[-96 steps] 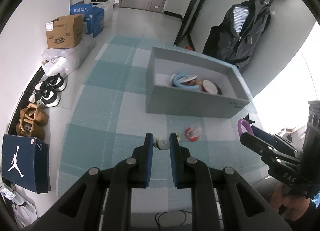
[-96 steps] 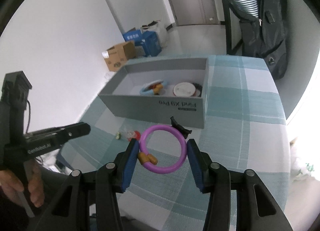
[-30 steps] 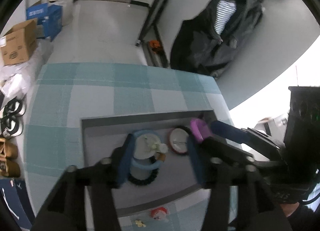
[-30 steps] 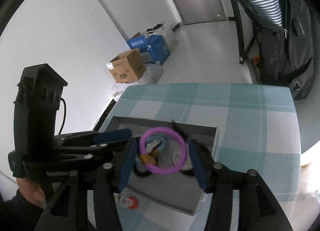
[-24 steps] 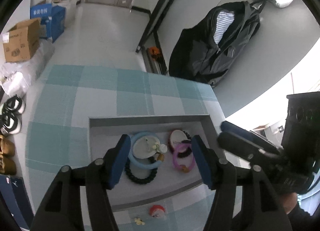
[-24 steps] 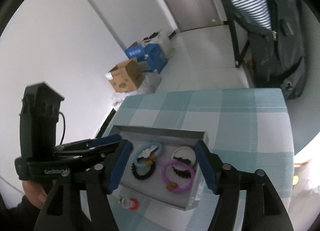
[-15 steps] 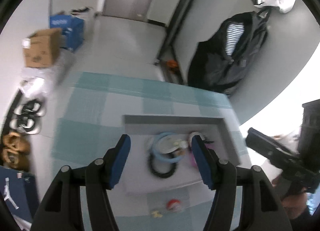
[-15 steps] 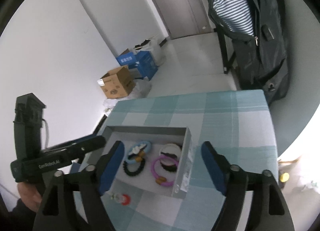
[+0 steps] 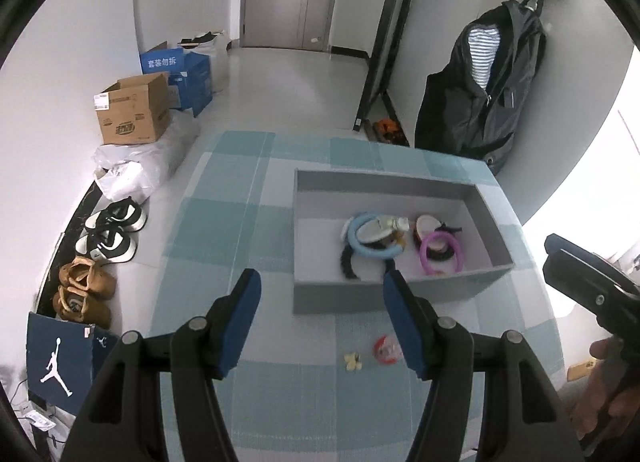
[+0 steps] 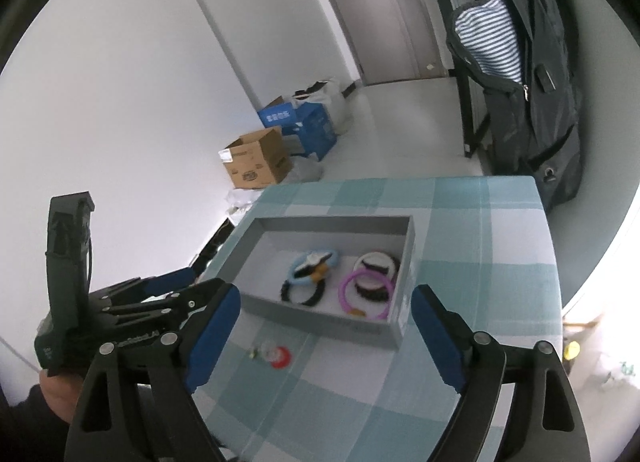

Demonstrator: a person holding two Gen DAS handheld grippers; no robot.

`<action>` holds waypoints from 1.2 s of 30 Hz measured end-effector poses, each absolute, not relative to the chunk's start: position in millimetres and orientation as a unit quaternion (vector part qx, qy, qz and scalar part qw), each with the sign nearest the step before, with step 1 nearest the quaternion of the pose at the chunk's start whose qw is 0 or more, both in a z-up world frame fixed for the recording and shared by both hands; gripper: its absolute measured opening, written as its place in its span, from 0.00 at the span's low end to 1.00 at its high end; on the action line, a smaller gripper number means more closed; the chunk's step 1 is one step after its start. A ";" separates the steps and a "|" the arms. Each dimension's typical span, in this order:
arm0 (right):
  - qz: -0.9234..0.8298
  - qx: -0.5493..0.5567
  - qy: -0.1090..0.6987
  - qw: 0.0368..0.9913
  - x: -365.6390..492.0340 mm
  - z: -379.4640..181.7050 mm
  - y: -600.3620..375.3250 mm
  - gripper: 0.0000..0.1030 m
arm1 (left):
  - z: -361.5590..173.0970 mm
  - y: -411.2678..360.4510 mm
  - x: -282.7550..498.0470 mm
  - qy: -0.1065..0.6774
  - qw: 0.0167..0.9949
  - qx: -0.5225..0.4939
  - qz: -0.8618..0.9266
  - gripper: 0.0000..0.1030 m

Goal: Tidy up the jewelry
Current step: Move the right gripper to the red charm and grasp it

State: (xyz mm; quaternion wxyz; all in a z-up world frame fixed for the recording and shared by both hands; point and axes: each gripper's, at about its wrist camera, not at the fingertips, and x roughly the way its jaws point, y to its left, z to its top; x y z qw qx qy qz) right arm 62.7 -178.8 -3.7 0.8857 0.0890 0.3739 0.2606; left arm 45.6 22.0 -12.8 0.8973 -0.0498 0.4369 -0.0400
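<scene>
the left gripper is spread wide and holds nothing; it hangs high above the checked cloth, in front of the grey box. the right gripper is also spread wide and empty, raised over the near edge of the same box. i think both are lifted so that the whole table can be seen and the next piece chosen.

inside the box lie the sorted pieces: a purple ring with a small orange bead, resting partly on a white round piece with a dark band; beside it a light blue ring over a black beaded bracelet. they lie close together toward the right half, the left half is bare.

outside, on the cloth just before the box wall, two pieces are not yet put away: a small red and clear item and a tiny yellow flower-like piece near it. they look very small and light.
</scene>
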 end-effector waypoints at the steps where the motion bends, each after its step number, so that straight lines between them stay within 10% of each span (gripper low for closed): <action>1: 0.262 0.089 0.376 0.885 58.4 -4.7 -177.9 0.86 | -13.8 22.0 42.9 0.438 0.897 -0.050 -0.041 0.57; 22: 0.263 0.026 0.459 0.848 36.7 -58.9 -118.7 0.89 | -50.8 55.0 29.2 0.479 0.874 -0.066 -0.043 0.73; 36: 0.264 0.017 0.475 0.839 52.7 -72.3 -90.6 0.54 | -48.9 59.3 26.1 0.484 0.870 -0.066 -0.063 0.73</action>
